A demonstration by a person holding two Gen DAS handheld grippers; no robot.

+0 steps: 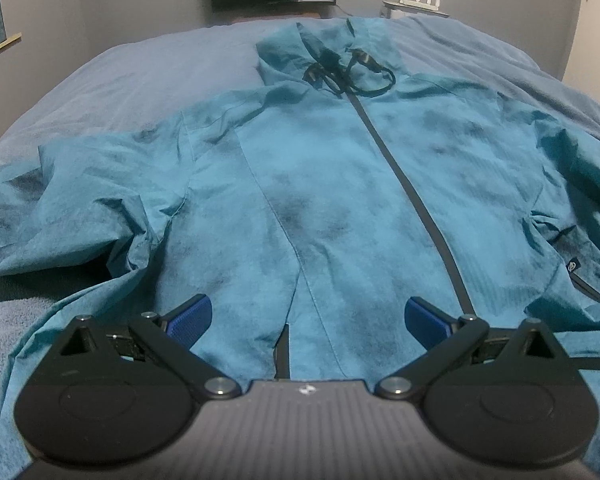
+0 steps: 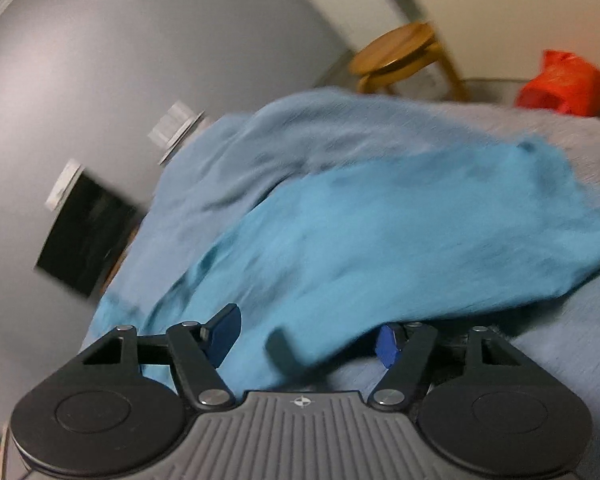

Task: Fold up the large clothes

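Left tool (image 1: pixel 308 316): pads spread apart above the jacket hem, gripping nothing.
Right tool (image 2: pixel 306 336): pads apart, teal cloth lying between them, blurred.
Jacket (image 1: pixel 340 184): zipped, spread flat across the frame's middle on the bed (image 1: pixel 148 68).

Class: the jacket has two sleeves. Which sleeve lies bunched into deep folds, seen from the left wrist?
The sleeve at the picture's left: it is heaped in deep creases, while the other sleeve runs mostly out of frame.

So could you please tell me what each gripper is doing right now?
Left gripper: open, above the jacket.
Right gripper: open, jacket cloth between the jaws.
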